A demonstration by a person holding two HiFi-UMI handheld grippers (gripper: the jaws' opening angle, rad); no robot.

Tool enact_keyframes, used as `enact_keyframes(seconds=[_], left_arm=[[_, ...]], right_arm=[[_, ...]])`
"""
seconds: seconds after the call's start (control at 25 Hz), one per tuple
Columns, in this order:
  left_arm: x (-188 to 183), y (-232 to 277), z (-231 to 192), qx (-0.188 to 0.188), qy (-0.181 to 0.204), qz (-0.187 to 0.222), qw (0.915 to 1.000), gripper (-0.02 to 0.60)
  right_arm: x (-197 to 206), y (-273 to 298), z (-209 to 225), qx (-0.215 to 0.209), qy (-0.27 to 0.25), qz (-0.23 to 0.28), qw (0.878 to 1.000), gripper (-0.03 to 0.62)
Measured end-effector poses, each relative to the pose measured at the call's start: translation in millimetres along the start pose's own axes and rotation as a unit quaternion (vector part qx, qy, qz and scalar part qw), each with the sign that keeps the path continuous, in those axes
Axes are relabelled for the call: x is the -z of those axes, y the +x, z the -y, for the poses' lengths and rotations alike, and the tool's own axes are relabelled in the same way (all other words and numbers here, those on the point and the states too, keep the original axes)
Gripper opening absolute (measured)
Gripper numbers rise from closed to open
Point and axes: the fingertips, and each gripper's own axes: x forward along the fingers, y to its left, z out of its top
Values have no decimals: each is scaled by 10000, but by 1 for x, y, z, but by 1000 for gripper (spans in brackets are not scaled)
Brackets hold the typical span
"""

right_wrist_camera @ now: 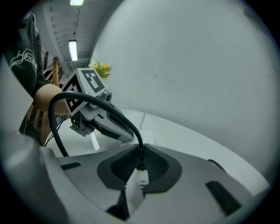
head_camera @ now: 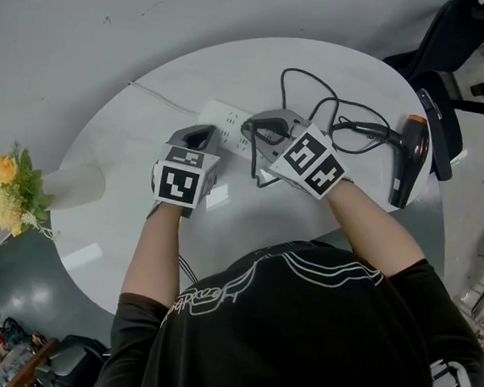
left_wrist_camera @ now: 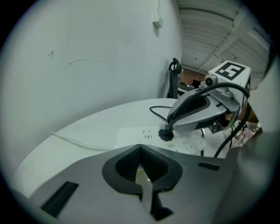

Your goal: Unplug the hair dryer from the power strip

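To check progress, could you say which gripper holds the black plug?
The right gripper: the black cord runs into its fingers; the left gripper holds no cord.

Below me spreads a round white table (head_camera: 103, 218). At its left edge I see a white vase (head_camera: 72, 187) with yellow flowers (head_camera: 8, 191). Past the far right rim a black office chair (head_camera: 453, 38) stands on the grey floor (head_camera: 481, 182).
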Motion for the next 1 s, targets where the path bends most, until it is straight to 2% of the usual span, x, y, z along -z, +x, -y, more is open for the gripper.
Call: enact_keyframes(seconds=[0.16, 0.2, 0.32, 0.48, 0.6, 0.72, 0.88, 1.0], left_arm=[[0, 0, 0, -53, 61, 18, 10000, 2], [0, 0, 0, -40, 40, 18, 10000, 2], [0, -1, 0, -52, 30, 11, 10000, 2], [0, 0, 0, -78, 20, -12, 10000, 3], [0, 0, 0, -63, 0, -17, 10000, 3], [0, 0, 0, -42, -60, -11, 10000, 3], [0, 0, 0, -34, -135, -8, 9999, 3], [-1, 0, -1, -61, -129, -7, 9999, 3]], right_arm=[[3, -1, 10, -212, 1206, 289, 9921, 28], [3, -2, 11, -252, 1352, 330, 9899, 27], [1, -2, 10, -189, 1171, 274, 9926, 26], [0, -2, 2, -30, 417, 82, 9991, 26], [1, -2, 1, -54, 326, 56, 9994, 26], [2, -2, 3, -123, 526, 102, 9985, 26], [3, -4, 12, -213, 1474, 366, 9882, 26], [1, -3, 12, -165, 1355, 369, 9900, 26]])
